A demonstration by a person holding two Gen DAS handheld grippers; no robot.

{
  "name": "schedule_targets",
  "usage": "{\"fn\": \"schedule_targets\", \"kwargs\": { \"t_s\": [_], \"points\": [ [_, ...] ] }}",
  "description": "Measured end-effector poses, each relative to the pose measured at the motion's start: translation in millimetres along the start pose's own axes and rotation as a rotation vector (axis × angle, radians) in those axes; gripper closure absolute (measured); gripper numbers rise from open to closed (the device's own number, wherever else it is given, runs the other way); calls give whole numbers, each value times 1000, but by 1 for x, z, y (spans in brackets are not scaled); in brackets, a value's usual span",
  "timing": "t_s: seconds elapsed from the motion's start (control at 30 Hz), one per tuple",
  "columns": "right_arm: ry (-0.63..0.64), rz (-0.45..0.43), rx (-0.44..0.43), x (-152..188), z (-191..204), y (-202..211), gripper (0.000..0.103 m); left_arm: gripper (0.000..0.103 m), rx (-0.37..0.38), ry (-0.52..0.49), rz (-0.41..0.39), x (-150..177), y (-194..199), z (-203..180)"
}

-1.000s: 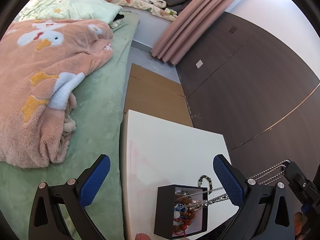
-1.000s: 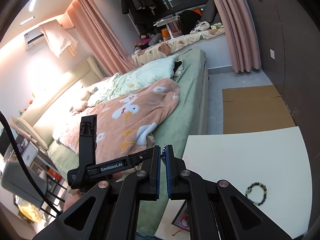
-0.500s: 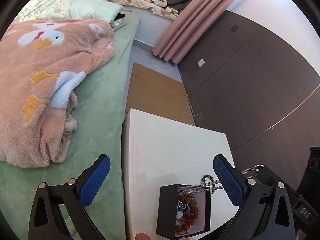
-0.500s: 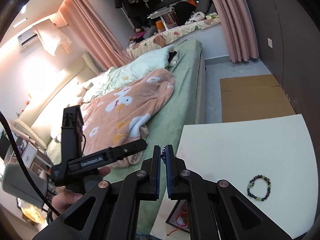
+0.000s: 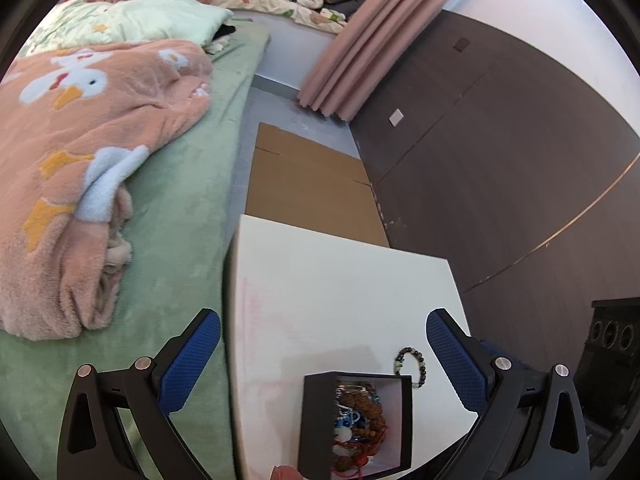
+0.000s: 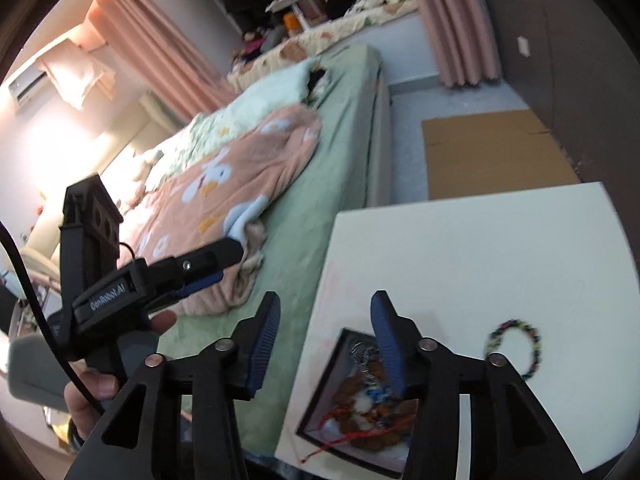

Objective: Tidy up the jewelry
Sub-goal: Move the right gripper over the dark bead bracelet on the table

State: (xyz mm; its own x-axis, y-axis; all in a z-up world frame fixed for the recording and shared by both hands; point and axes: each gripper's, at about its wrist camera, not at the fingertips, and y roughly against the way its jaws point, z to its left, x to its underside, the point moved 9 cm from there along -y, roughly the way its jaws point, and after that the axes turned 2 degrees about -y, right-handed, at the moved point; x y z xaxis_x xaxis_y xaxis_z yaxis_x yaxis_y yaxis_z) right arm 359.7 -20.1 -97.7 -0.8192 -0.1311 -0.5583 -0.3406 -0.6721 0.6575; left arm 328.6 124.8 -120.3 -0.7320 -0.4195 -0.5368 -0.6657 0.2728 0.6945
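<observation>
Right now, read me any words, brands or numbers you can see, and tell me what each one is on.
"GenRobot.AI": white lettering, a little blurred, on the side of the left gripper, seen from the right wrist.
Nothing else is readable: the box, the table and the wall plate show no text.

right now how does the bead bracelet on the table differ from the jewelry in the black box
The bead bracelet lies alone on the bare white table, outside the black box; the jewelry in the box is piled together inside it. The bracelet forms one open loop; the pile is a tangle with no clear shape. The bracelet's beads are dark and pale green; the pile mixes brown beads, blue pieces, silver chain and red cord. Both rest untouched by either hand-held gripper.
</observation>
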Motion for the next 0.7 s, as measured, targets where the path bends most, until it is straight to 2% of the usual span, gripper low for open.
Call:
{"fn": "schedule_targets", "kwargs": {
  "t_s": [0.13, 0.23, 0.6, 0.67, 0.7],
  "points": [
    [-66, -40, 40, -3, -36, 27, 53, 0, -17, -58, 34, 9, -13, -21],
    [-127, -67, 64, -1, -63, 43, 46, 0, -36, -100, 57, 18, -24, -37],
    [-349, -92, 176, 16, -157, 80, 45, 1, -30, -233, 192, 58, -82, -104],
    [-380, -83, 188, 21, -168, 81, 45, 5, -28, -253, 209, 65, -92, -112],
    [-399, -78, 199, 23, -176, 82, 45, 12, -30, -262, 216, 67, -96, -115]
  ]
}}
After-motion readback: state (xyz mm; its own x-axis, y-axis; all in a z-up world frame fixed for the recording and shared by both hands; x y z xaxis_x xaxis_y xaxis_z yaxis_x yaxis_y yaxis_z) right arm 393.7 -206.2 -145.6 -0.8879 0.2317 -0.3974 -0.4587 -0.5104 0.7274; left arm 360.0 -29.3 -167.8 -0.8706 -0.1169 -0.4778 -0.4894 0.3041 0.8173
